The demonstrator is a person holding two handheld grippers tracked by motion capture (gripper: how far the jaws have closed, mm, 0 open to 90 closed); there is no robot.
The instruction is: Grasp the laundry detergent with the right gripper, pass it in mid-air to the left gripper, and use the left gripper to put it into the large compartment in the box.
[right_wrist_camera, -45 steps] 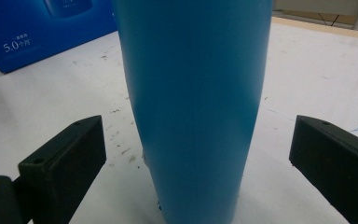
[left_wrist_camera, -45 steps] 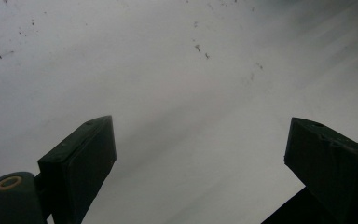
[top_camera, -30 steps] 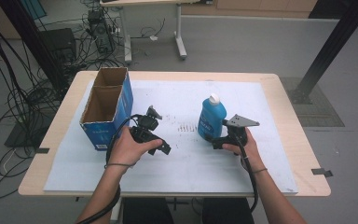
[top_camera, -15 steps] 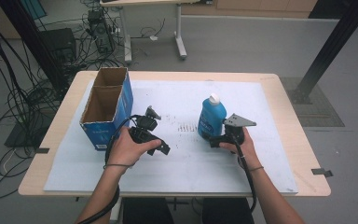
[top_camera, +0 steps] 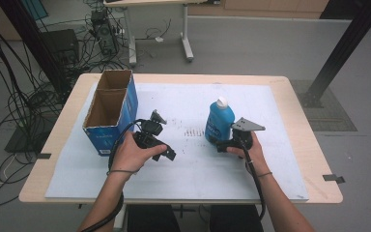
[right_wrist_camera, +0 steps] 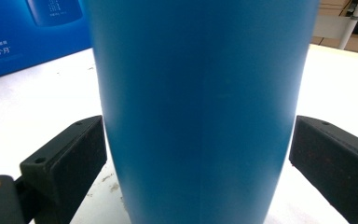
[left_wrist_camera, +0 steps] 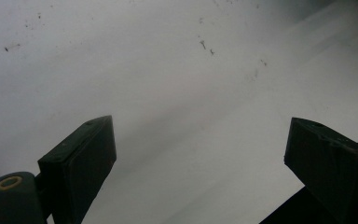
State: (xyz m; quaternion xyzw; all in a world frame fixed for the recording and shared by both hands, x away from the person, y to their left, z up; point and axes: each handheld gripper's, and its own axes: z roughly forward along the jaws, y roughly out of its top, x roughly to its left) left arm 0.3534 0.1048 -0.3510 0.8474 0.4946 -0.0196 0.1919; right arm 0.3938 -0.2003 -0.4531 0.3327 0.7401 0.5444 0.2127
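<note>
A blue bottle point(top_camera: 219, 122) with a white cap stands upright on the white sheet point(top_camera: 193, 96), right of centre. My right gripper point(top_camera: 221, 145) is open at the bottle's base, one jaw on each side. In the right gripper view the bottle point(right_wrist_camera: 200, 107) fills the gap of my right gripper point(right_wrist_camera: 198, 144), its sides at or almost at both pads; I cannot tell if they touch. My left gripper point(top_camera: 165, 152) is held low over the sheet, left of centre. It is open, and in its own view only bare white sheet lies between the jaws of my left gripper point(left_wrist_camera: 198, 158).
An open blue cardboard box point(top_camera: 110, 113) with two compartments stands at the sheet's left edge, close to my left hand. The wooden table point(top_camera: 299, 121) shows past the sheet on the right. Cables and a stand crowd the floor beyond the far-left corner.
My right gripper has slid a little left, up to the bottle's base. The bottle, the box and my left gripper have stayed put.
</note>
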